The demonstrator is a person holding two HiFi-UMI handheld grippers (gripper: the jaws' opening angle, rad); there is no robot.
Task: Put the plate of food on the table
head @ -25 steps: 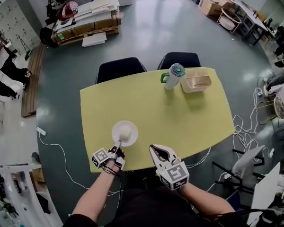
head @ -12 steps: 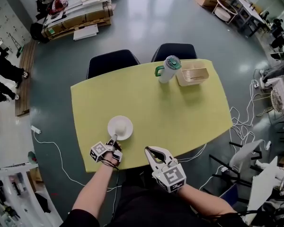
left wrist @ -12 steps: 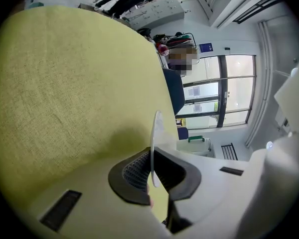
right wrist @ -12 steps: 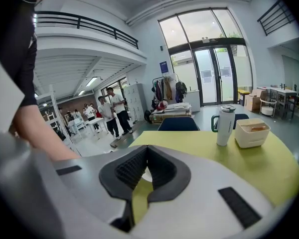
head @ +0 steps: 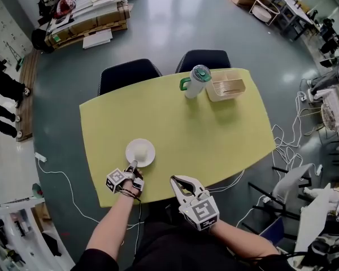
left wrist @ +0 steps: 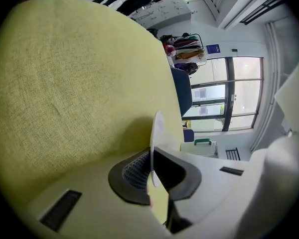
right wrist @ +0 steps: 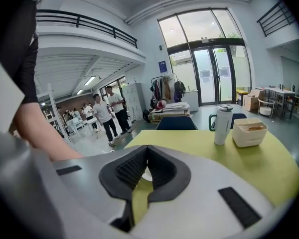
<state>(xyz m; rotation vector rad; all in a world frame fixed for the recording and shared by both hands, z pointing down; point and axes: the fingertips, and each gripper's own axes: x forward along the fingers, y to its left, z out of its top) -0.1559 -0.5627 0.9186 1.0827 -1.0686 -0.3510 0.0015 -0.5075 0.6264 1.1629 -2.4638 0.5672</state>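
A white plate (head: 140, 152) with a pale lump of food (head: 141, 149) is at the front left of the yellow table (head: 214, 140), low over it or resting on it; I cannot tell which. My left gripper (head: 133, 165) is shut on the plate's near rim. In the left gripper view the plate (left wrist: 157, 126) shows edge-on, pinched between the left gripper's (left wrist: 152, 156) pads. My right gripper (head: 175, 180) hovers at the table's front edge to the right of the plate, shut and empty. In the right gripper view its (right wrist: 147, 151) tips meet with nothing between them.
A white tumbler with a green lid and handle (head: 193, 81) and a white basket (head: 225, 87) stand at the table's far side, also seen as tumbler (right wrist: 222, 124) and basket (right wrist: 249, 132). Two dark chairs (head: 128, 74) are tucked behind the table. Cables (head: 62, 176) lie on the floor.
My left gripper has sunk toward the tabletop with the plate still pinched in it. The right gripper has stayed where it was.
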